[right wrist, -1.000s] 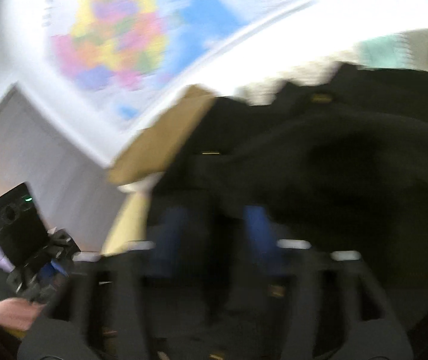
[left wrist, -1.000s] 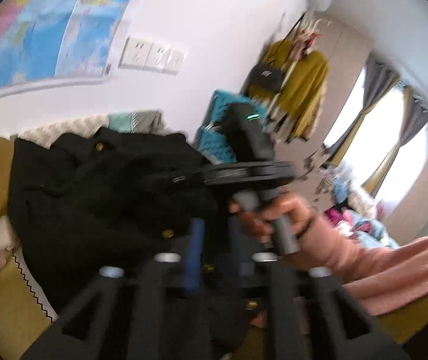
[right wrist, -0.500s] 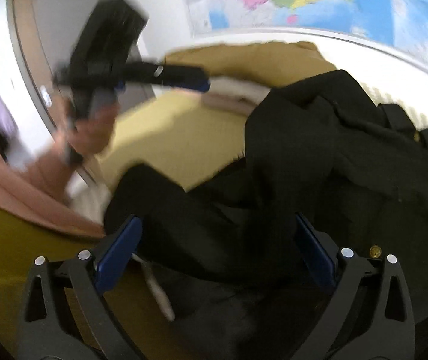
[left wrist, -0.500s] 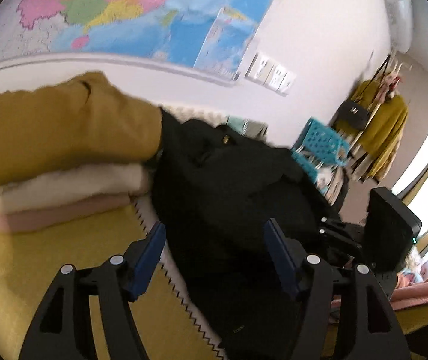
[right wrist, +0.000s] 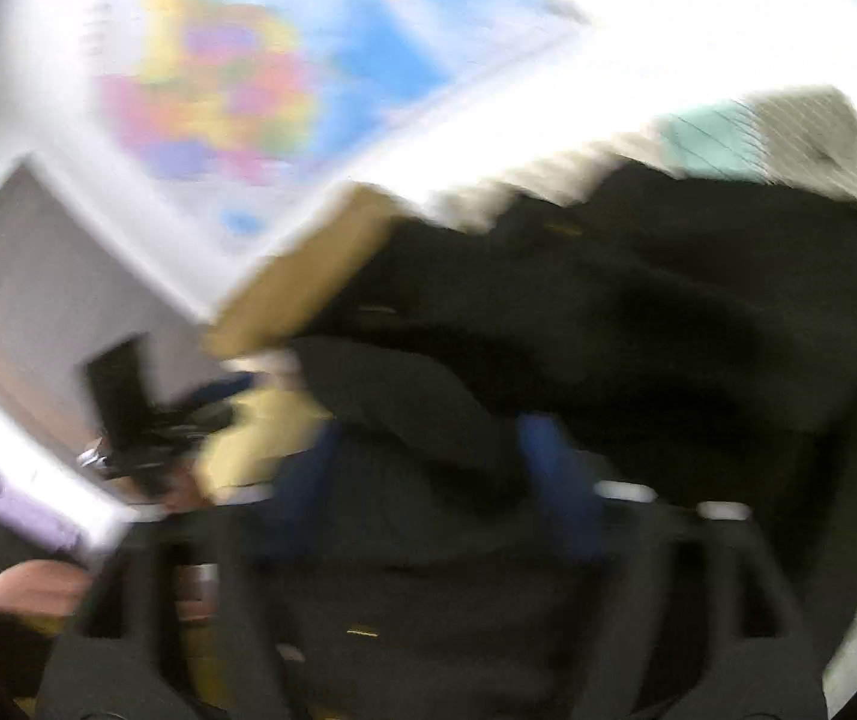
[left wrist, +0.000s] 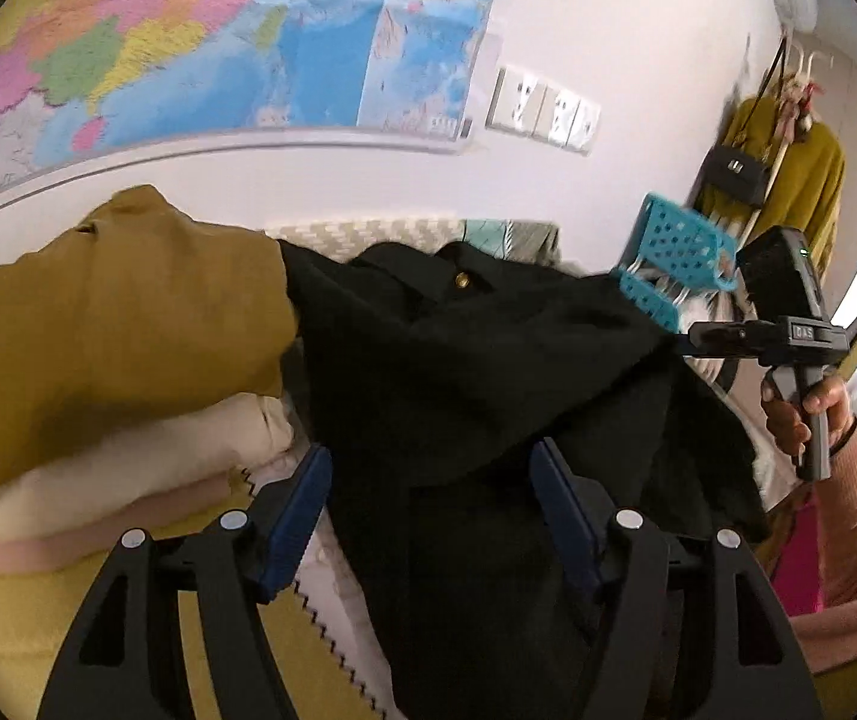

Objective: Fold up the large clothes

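A black coat (left wrist: 488,360) with gold buttons lies in a heap on the bed. My left gripper (left wrist: 434,510) is open; its blue pads (left wrist: 302,516) stand on either side of the coat's near edge, with a strip of white cloth showing beside the left one. At the right of this view, a hand (left wrist: 800,414) in a pink sleeve holds the right gripper's body (left wrist: 776,300), whose tips are hidden behind the coat. The right wrist view is blurred: my right gripper (right wrist: 428,474) is closing, with a fold of the coat (right wrist: 668,330) between its pads.
A folded stack lies left of the coat, a mustard garment (left wrist: 98,330) over cream cloth (left wrist: 128,468). A yellow sheet (left wrist: 8,630) covers the bed. Teal baskets (left wrist: 680,246) stand at the back right, a map (left wrist: 218,42) hangs on the wall, and clothes (left wrist: 800,180) hang further right.
The left gripper's jaws spread apart and it moved closer to the coat. The right wrist view swung from the door side back to the map wall, and its jaws narrowed around a coat fold.
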The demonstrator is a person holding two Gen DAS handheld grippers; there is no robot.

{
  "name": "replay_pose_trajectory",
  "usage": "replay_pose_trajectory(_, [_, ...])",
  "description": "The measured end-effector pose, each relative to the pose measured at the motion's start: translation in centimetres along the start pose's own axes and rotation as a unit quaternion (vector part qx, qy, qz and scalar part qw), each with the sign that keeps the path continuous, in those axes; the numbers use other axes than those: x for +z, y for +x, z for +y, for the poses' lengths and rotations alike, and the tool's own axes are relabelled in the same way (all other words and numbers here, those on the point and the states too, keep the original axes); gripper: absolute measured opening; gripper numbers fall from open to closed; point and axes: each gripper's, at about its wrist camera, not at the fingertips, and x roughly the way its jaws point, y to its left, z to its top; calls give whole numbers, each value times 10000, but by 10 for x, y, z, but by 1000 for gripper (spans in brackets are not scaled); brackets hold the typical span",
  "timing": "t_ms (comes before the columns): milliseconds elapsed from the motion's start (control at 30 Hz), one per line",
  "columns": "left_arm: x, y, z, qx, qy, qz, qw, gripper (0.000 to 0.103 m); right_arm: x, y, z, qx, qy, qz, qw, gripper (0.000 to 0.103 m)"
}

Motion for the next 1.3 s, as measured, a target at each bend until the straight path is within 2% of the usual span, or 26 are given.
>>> replay_pose_trajectory(33, [2,7,-2,129,54,68,9999,67,-2,2,-12,-312,129,98,9994,79])
replay_pose_trajectory(67, [3,16,-3,263,134,160,9994,67,-5,1,-22,-401,227,163,9988,79])
replay_pose_trajectory(167, [7,44,-4,679,266,412,9965,67,-14,-16,-23,-481,285,-148,9983,84])
replay_pose_trajectory(267, [16,64,-5,942,355,473,9938,66,-26,-18,14,-433,-438,-255,9978,93])
replay_pose_trajectory(333, [24,71,-7,933,369,462,9939,66,-35,-2,45,-460,-980,-108,9941,94])
replay_pose_trajectory(433, [37,81,-9,1180,289,362,9919,58,-52,34,71,-632,-1567,263,9853,96])
replay_pose_trajectory(467, [43,86,-8,1297,188,399,9906,53,-57,46,75,-782,-1695,398,9816,96])
replay_pose_trajectory(567, [60,105,-3,1544,-83,535,9865,52,-60,71,71,-988,-1724,689,9776,93])
replay_pose_trajectory(600, [65,109,-1,1604,-157,564,9853,51,-57,73,68,-994,-1730,685,9775,75])
replay_pose_trajectory(633, [68,111,0,1679,-177,567,9840,51,-53,69,64,-905,-1679,623,9797,43])
replay_pose_trajectory(700, [73,114,2,1887,-150,531,9805,50,-44,47,52,-451,-1332,460,9890,17])
replay_pose_trajectory(767, [77,118,5,1996,-175,510,9784,50,-27,13,37,-116,-1028,11,9946,17])
replay_pose_trajectory(867, [79,124,7,2196,-170,470,9743,50,0,-41,-10,354,-129,-607,9974,17])
replay_pose_trajectory(900, [80,129,8,2282,-169,480,9723,50,5,-48,-25,331,101,-712,9969,19])
replay_pose_trajectory(933, [79,131,8,2363,-191,479,9703,50,11,-55,-43,77,352,-778,9963,23])
replay_pose_trajectory(967, [79,133,9,2440,-219,476,9684,50,13,-59,-54,-165,534,-792,9953,31])
replay_pose_trajectory(1000, [79,134,9,2469,-215,459,9677,50,15,-63,-75,-442,881,-773,9921,49])
replay_pose_trajectory(1033, [78,134,7,2493,-180,443,9672,50,15,-68,-93,-599,1219,-755,9878,59])
replay_pose_trajectory(1067, [77,134,6,2505,-172,422,9670,50,12,-74,-102,-634,1346,-825,9854,64])
replay_pose_trajectory(1100, [75,130,5,2490,-159,382,9676,52,9,-80,-105,-646,1364,-902,9844,68])
replay_pose_trajectory(1133, [74,126,4,2471,-149,351,9682,53,5,-89,-107,-626,1391,-1014,9831,77])
replay_pose_trajectory(1167, [72,121,2,2442,-120,305,9692,55,-1,-99,-106,-536,1384,-1159,9821,80])
replay_pose_trajectory(1233, [67,108,-2,2376,-34,154,9712,61,-9,-108,-97,-259,1108,-1297,9850,93])
replay_pose_trajectory(1300, [61,92,-7,2185,123,-45,9757,69,-13,-100,-83,-464,691,-1156,9898,96])
